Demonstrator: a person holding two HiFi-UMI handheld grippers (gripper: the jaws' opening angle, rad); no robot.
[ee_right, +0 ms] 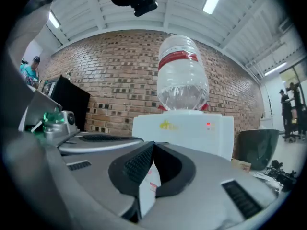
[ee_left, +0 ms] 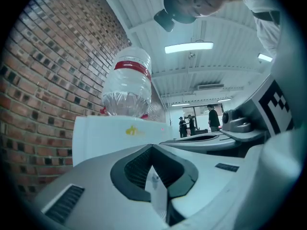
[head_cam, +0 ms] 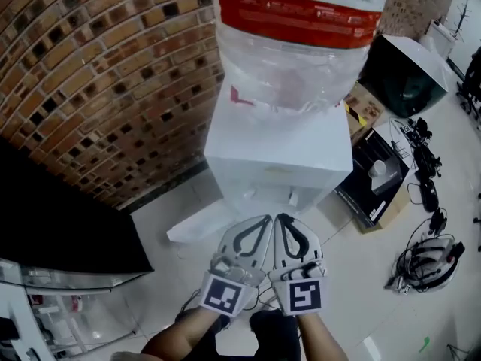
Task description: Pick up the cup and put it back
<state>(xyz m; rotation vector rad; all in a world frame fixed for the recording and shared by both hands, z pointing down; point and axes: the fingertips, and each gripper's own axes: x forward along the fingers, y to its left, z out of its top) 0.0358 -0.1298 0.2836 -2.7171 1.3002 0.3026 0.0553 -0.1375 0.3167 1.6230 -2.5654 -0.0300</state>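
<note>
Nearest, the left gripper point(head_cam: 264, 219) and the right gripper point(head_cam: 282, 218) sit side by side, each with its jaws pressed together at the tips and nothing between them. What looks like a small white cup point(head_cam: 378, 168), too small to be sure of, stands on a black box point(head_cam: 361, 195) on the floor, well apart to their right. Ahead of the tips stands a white water dispenser point(head_cam: 278, 149) bearing a clear bottle point(head_cam: 297, 43), beside a brick wall point(head_cam: 90, 74).
</note>
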